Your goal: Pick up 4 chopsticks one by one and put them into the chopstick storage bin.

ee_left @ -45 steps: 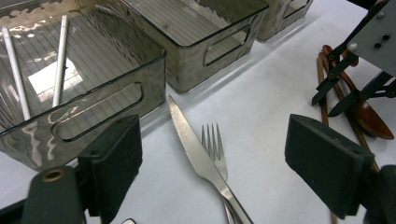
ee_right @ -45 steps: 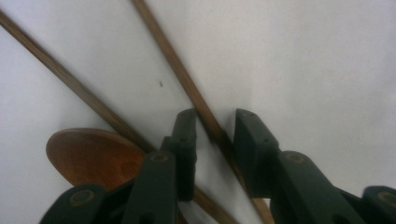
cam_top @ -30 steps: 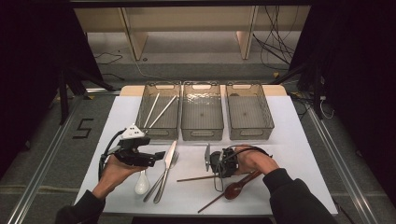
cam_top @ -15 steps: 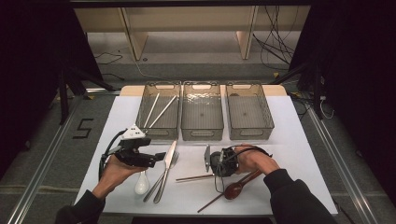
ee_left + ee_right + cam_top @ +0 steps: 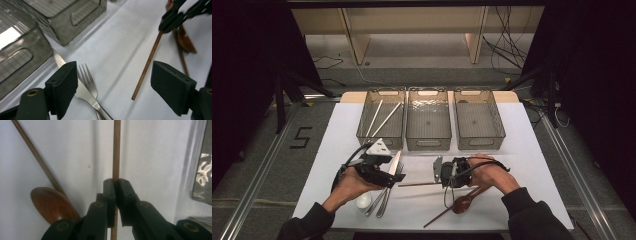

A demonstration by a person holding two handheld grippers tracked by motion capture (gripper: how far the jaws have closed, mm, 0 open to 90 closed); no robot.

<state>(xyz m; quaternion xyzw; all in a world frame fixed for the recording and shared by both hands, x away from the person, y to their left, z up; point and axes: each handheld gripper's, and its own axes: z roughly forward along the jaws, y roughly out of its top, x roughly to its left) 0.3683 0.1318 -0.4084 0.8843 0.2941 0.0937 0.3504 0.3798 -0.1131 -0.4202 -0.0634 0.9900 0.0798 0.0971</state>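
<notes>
My right gripper (image 5: pixel 115 185) is clamped on a wooden chopstick (image 5: pixel 116 150), jaws pinched tight near one end, so most of the stick pokes out past the pads toward my left gripper (image 5: pixel 113 90). In the high view the chopstick (image 5: pixel 419 184) runs level in front of the middle bin (image 5: pixel 428 145); it looks lifted just off the white table (image 5: pixel 532 150), though I can't be sure. I judge it light, stiff and thin, smooth enough to pivot or slide in a two-pad pinch, and held this near its end it may swing. A grip nearer its middle would steady it.

My left gripper stands wide with nothing between the pads, hovering over a fork (image 5: pixel 87 80) and a knife (image 5: pixel 58 60). The chopstick's free tip (image 5: pixel 135 96) lies between its jaws in the left gripper view, apart from both.

Around: three clear bins in a row at the back; the left bin (image 5: pixel 381 141) already has two pale sticks (image 5: pixel 379 117) in it, the right bin (image 5: pixel 479 142) looks bare. A wooden spoon (image 5: pixel 53 205) lies just beside my right gripper, with a second chopstick (image 5: pixel 37 156) slanting by it. A white spoon (image 5: pixel 363 201) sits under my left hand.

In the way, as I judge it: the left gripper itself, close to the stick's free end, and the near bin walls if I carry the stick low
</notes>
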